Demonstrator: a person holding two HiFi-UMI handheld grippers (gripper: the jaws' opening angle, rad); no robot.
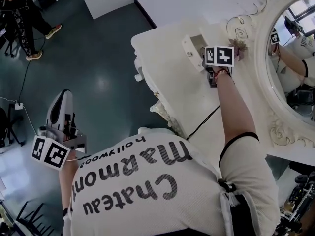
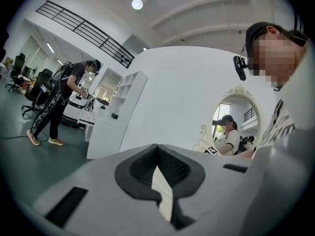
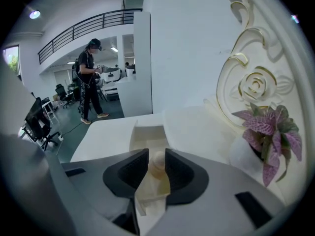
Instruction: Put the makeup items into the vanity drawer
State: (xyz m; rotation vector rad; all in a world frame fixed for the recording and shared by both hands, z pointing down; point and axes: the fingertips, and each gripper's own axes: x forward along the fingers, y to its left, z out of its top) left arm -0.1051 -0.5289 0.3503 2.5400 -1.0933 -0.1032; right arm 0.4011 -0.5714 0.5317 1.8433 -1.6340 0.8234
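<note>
Clamped in the right claw point(image 3: 156, 157) above the open vanity drawer point(image 3: 147, 131) at 1 o'clock, a pale round-topped makeup item point(image 3: 157, 165) (left claw point(image 2: 158, 167) at 8 o'clock, jaws pressed together).

On the surface point(image 1: 182, 92), at its far end: open drawer point(image 1: 193, 45), potted plant point(image 1: 241, 45) just to its right. Mirror point(image 1: 290, 58) along the right side, behind the plant. Right gripper point(image 3: 156, 156) at the drawer's near end, small makeup item point(image 3: 157, 173) between the jaws. Left gripper point(image 2: 158, 151) well apart, off the surface, over the floor point(image 1: 98, 58).
</note>
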